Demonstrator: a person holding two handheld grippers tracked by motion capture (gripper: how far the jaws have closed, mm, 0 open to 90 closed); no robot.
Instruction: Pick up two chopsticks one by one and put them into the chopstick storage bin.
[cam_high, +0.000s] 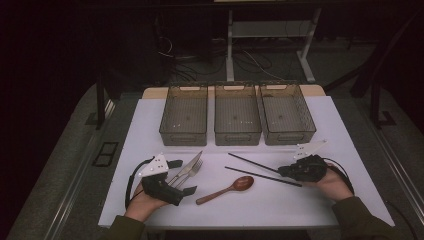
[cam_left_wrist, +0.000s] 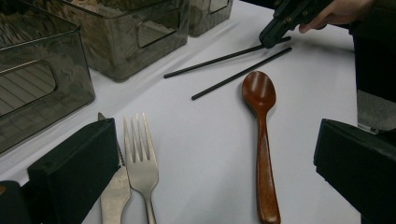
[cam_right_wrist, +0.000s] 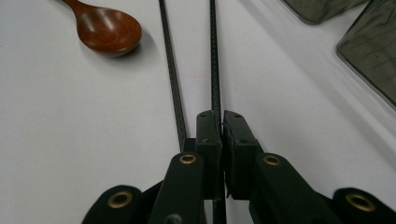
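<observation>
Gripping a black chopstick (cam_right_wrist: 214, 60), the right gripper (cam_right_wrist: 221, 122) sat clenched.
The left gripper (cam_left_wrist: 210, 154) hung released over the fork (cam_left_wrist: 140, 158) and spoon (cam_left_wrist: 261, 121).

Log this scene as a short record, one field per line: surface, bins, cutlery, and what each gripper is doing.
surface: white table top
bins: three clear bins in a row at the far side
cutlery: knife and fork side by side; wooden spoon at the middle; two black chopsticks
left gripper: jaws wide open, holding nothing, knife and fork by its left jaw
right gripper: shut on one chopstick; the other chopstick lies free beside it
</observation>
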